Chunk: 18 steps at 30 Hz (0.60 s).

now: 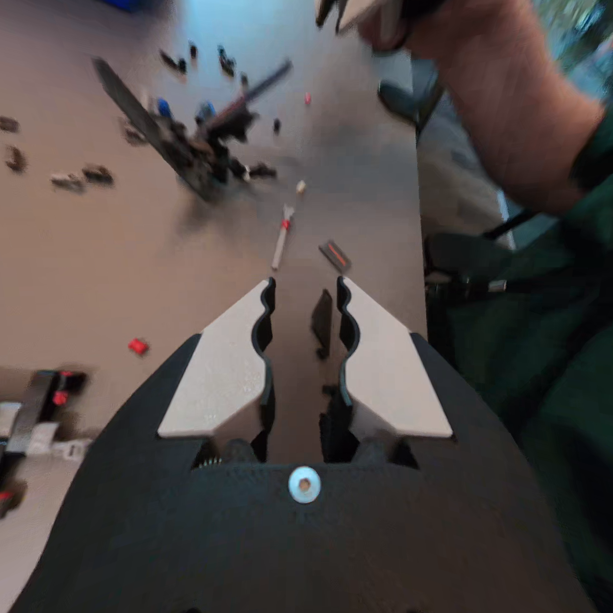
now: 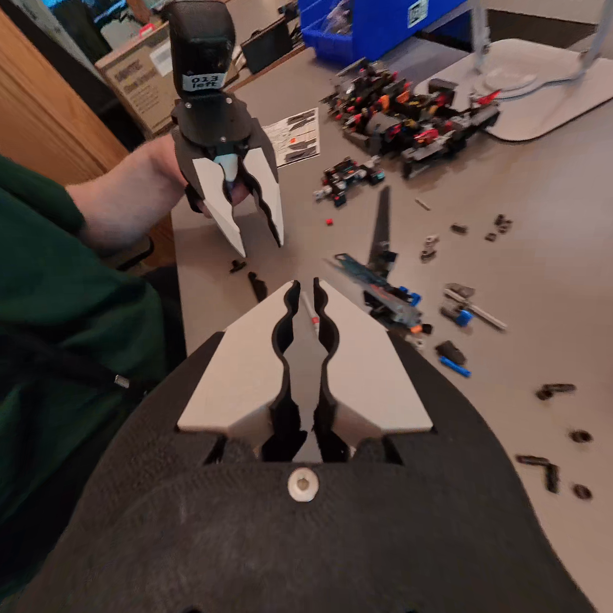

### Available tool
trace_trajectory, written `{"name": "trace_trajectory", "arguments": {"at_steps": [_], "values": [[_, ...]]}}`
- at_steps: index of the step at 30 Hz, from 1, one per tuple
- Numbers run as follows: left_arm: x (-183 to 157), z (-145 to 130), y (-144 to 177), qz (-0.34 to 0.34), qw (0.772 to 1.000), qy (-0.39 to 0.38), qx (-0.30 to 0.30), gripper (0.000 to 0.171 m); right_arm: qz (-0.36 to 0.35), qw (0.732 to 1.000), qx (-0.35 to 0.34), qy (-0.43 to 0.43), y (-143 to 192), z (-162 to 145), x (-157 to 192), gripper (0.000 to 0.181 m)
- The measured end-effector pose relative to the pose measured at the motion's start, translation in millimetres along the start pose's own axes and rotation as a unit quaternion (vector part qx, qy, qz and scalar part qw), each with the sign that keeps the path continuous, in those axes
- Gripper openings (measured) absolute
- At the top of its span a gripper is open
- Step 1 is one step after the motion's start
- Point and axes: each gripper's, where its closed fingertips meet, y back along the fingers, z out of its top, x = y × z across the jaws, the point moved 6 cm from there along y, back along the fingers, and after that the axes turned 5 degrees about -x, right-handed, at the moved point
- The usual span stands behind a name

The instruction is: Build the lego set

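My left gripper [image 1: 306, 282] is open and empty, low over the grey table near its edge. A flat black piece [image 1: 321, 318] lies on the table between its fingers. Ahead of it lie a grey axle with a red bush [image 1: 282, 238] and a dark piece with a red stripe [image 1: 335, 253]. A part-built black assembly [image 1: 185, 142] with a long blade lies beyond; it also shows in the right wrist view [image 2: 378, 285]. My right gripper [image 2: 306, 282] hovers with its jaws narrowly apart and holds nothing; the axle [image 2: 310, 311] shows through the gap. The left gripper [image 2: 261, 248] points down over small black pieces [image 2: 237, 265].
A large heap of built Lego sections [image 2: 414, 119] sits at the back, with a blue bin [image 2: 365, 26], a sticker sheet [image 2: 295, 136] and a white stand base [image 2: 547, 83]. Loose small pieces [image 2: 547, 391] lie scattered to the right. The table edge [image 2: 175, 265] runs along the person's side. My right fingertips sit around 12 cm from my left ones.
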Motion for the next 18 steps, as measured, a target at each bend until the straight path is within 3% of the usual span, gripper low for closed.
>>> {"name": "trace_trajectory", "arguments": {"at_steps": [5, 7, 11, 18], "values": [[-21.1, -41.4, -6.2, 0.046, 0.992, -0.041, 0.114, 0.035, 0.028, 0.999, 0.017, 0.012, -27.6, -7.0, 41.9, 0.004], [-22.7, -48.6, -10.1, 0.064, 0.989, -0.055, 0.121, 0.032, 0.031, 0.999, 0.020, 0.008, -37.3, -10.1, 49.0, 0.004], [-26.4, -52.7, -16.4, 0.088, 0.984, -0.103, 0.119, 0.007, 0.031, 0.999, 0.019, -0.007, -48.4, -15.2, 55.2, 0.002], [-23.7, -44.5, -14.4, 0.139, 0.974, -0.160, 0.084, 0.005, 0.002, 0.999, 0.013, -0.038, -46.3, -18.9, 56.0, 0.006]]}}
